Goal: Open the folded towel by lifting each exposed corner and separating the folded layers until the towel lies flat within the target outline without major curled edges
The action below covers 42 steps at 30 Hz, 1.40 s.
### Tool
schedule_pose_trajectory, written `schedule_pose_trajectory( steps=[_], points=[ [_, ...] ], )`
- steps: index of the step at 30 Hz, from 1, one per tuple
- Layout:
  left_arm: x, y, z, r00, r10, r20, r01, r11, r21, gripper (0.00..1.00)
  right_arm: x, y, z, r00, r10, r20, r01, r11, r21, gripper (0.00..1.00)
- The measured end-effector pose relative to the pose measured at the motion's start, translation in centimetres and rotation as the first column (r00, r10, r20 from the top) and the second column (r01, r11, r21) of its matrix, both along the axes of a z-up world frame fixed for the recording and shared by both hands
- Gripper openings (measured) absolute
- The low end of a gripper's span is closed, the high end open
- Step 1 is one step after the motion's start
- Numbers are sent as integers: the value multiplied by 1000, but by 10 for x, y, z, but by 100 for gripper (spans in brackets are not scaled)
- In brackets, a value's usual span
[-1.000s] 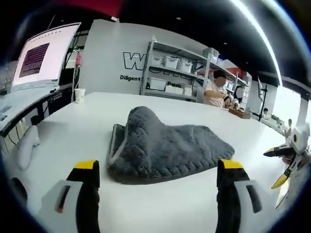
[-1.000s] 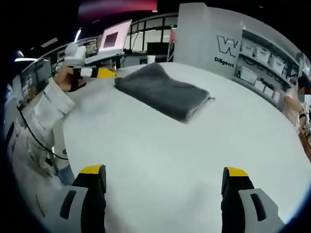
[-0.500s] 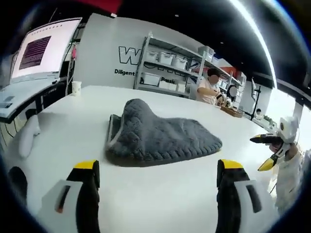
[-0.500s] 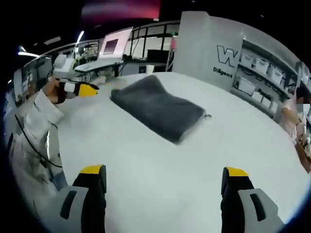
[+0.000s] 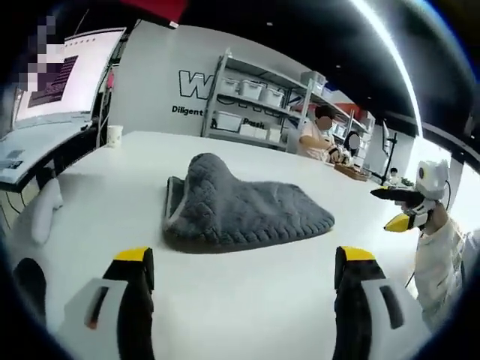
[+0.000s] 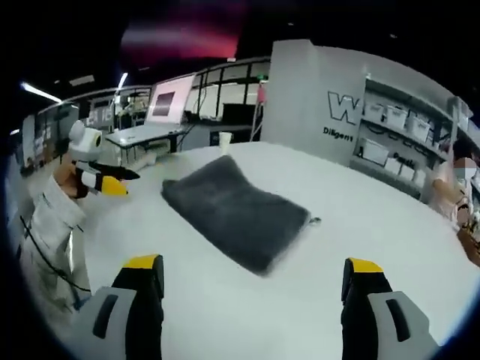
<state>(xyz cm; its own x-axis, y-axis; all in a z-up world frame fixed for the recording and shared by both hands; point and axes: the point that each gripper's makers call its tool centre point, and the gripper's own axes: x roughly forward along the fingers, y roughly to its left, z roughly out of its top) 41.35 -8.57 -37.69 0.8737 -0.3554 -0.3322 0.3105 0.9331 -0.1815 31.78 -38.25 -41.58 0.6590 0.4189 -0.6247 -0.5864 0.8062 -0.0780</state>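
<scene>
In the left gripper view, the left gripper (image 5: 240,281) is held with its yellow-tipped jaws spread wide apart, and nothing is gripped between them. Bare white table (image 5: 240,300) is seen in the gap. Beyond the tips, a short way off, the folded grey towel (image 5: 240,212) is laid on the table, untouched; its far left part is humped upward and a layered edge is exposed at its left side.

In the right gripper view, the right gripper (image 6: 255,289) is likewise held with its jaws wide apart and empty, above the table (image 6: 300,300). The towel (image 6: 236,210) is seen well ahead of the tips, folded and lying flat.

The right gripper (image 5: 401,208) is also caught at the right edge of the left gripper view, held by a white-sleeved person, well apart from the towel. At the back, shelves with bins (image 5: 259,109) are seen, and a white cup (image 5: 114,135) is placed near the table's far left edge.
</scene>
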Motion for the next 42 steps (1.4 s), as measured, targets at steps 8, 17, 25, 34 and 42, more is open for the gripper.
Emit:
schedule_pose_trajectory(
  steps=[8,17,25,34,42],
  points=[
    [-18,6,-2,1000,-15,-23,15,999,-29,98,16,4,16,999,6,49,-6,1000,-7,97],
    [-29,14,-1,998,-34,-49,33,999,-36,99,50,19,51,989,8,149,-11,1000,17,97],
    [-45,22,14,999,-27,-20,26,999,-48,98,129,46,88,967,-21,254,-1,996,88,97],
    [-57,36,19,1000,-1,-26,0,1000,-21,98,161,82,115,961,55,271,-79,994,79,94],
    [-61,41,20,999,16,-28,-17,1000,-19,98,186,92,133,953,61,296,-84,994,65,88]
  ],
)
